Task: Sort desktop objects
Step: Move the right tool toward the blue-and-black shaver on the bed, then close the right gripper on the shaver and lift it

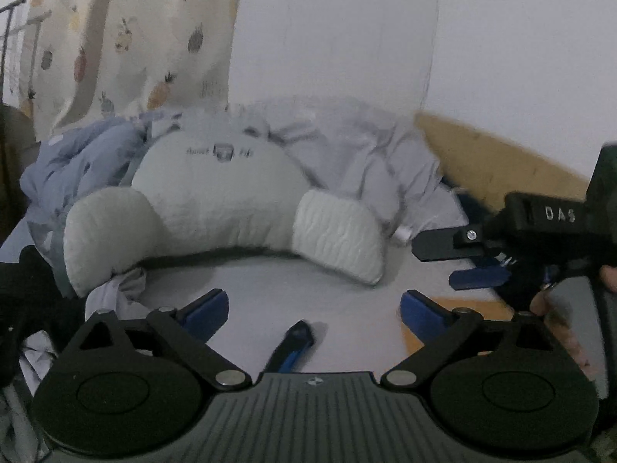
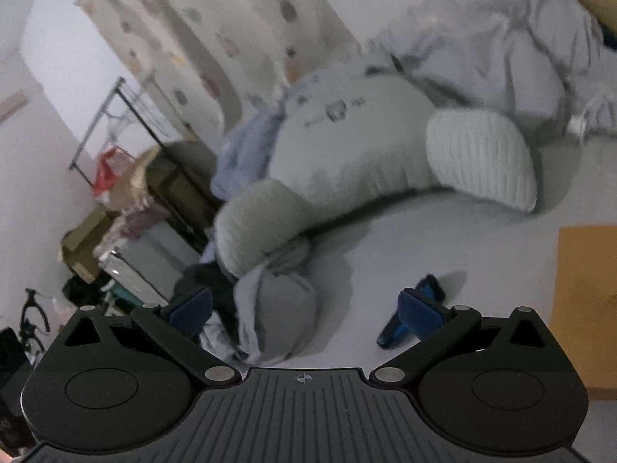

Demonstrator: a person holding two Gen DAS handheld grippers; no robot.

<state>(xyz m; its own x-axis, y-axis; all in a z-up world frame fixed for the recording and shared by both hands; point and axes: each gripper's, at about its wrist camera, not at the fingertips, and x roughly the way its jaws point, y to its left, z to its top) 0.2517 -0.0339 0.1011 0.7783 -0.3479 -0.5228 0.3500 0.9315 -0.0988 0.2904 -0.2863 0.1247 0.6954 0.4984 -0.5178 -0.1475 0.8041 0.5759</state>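
A small blue and black elongated object (image 1: 293,347) lies on the grey bed sheet (image 1: 270,281), just in front of my left gripper (image 1: 314,308). That gripper is open with nothing between its blue pads. In the right wrist view the same object (image 2: 430,287) lies partly behind the right-hand pad of my right gripper (image 2: 304,305), which is open wide and holds nothing. My right gripper (image 1: 459,264) also shows at the right edge of the left wrist view, held by a hand.
A grey U-shaped pillow (image 1: 216,200) and a crumpled duvet (image 1: 347,142) fill the back of the bed. An orange flat board (image 2: 582,301) lies at the right. Bunched cloth (image 2: 277,308) sits near the bed's left edge, with boxes and clutter (image 2: 115,223) beyond.
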